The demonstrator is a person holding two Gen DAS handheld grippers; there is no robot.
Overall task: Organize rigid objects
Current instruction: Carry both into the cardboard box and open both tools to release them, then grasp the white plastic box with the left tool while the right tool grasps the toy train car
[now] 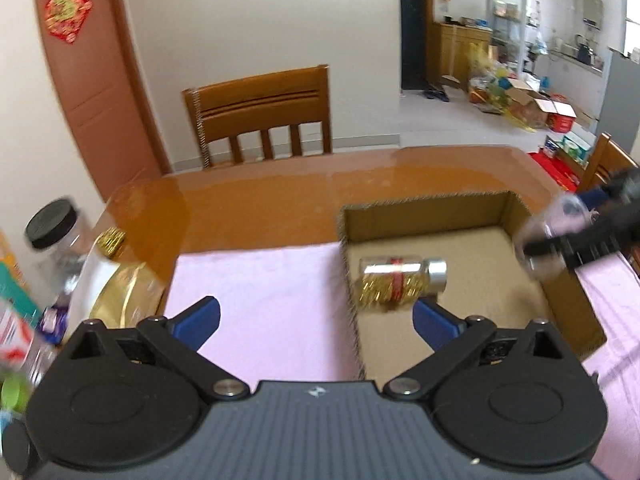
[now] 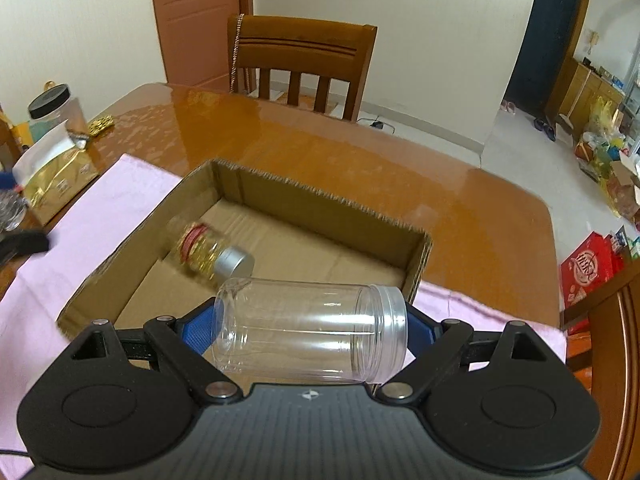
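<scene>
A small glass jar (image 1: 402, 283) with gold contents, a red band and a silver lid is blurred, lying on its side in the cardboard box (image 1: 516, 216); it also shows in the right wrist view (image 2: 210, 250). My left gripper (image 1: 316, 322) is open and empty, straddling the box's left wall just behind that jar. My right gripper (image 2: 310, 328) is shut on a clear lidless plastic jar (image 2: 310, 330), held sideways above the near edge of the box (image 2: 280, 192). The right gripper (image 1: 560, 246) and clear jar (image 1: 548, 236) show at the box's right wall.
The box rests on a pink cloth (image 1: 260, 300) on a glossy wooden table (image 1: 280, 196). At the table's left stand a black-lidded jar (image 1: 52, 236), a gold pouch (image 1: 120, 296) and other packets. A wooden chair (image 1: 260, 116) stands behind the table.
</scene>
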